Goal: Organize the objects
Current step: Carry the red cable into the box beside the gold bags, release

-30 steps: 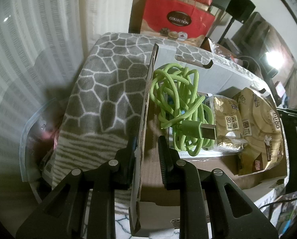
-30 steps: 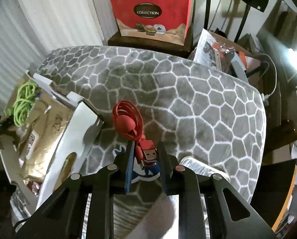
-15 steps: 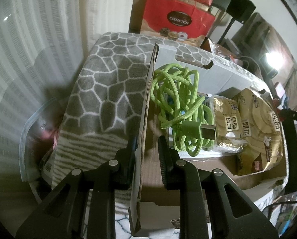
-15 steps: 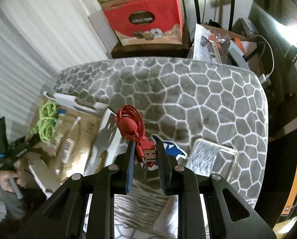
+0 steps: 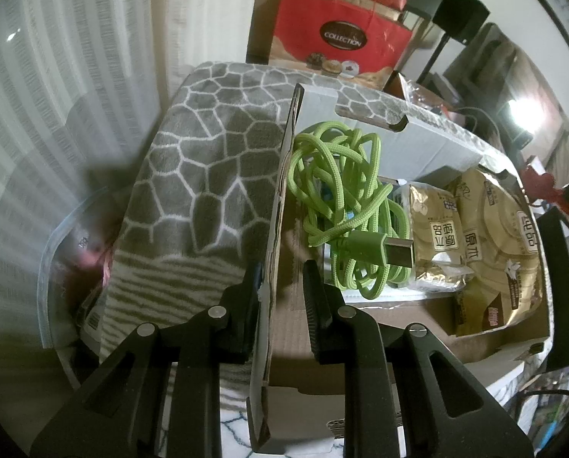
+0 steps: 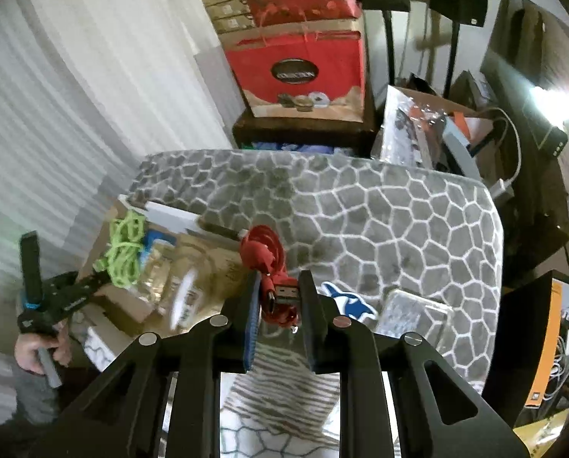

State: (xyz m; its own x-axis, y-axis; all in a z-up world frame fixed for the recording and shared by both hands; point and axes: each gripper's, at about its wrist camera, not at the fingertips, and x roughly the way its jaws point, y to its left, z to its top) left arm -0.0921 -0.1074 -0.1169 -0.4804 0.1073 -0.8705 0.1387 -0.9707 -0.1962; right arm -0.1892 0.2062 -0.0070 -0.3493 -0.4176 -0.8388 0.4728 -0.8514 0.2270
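2 grippers work: the right gripper [image 6: 278, 292], clenched on the red cable [image 6: 263, 253], hangs right of the cardboard box [image 5: 280, 206] whose wall the left gripper [image 5: 282, 278] pinches.

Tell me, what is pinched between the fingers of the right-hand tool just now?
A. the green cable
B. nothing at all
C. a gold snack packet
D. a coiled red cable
D: in the right wrist view the right gripper is closed on the coiled red cable, its USB plug sitting between the fingers, while the green cable lies in the cardboard box.
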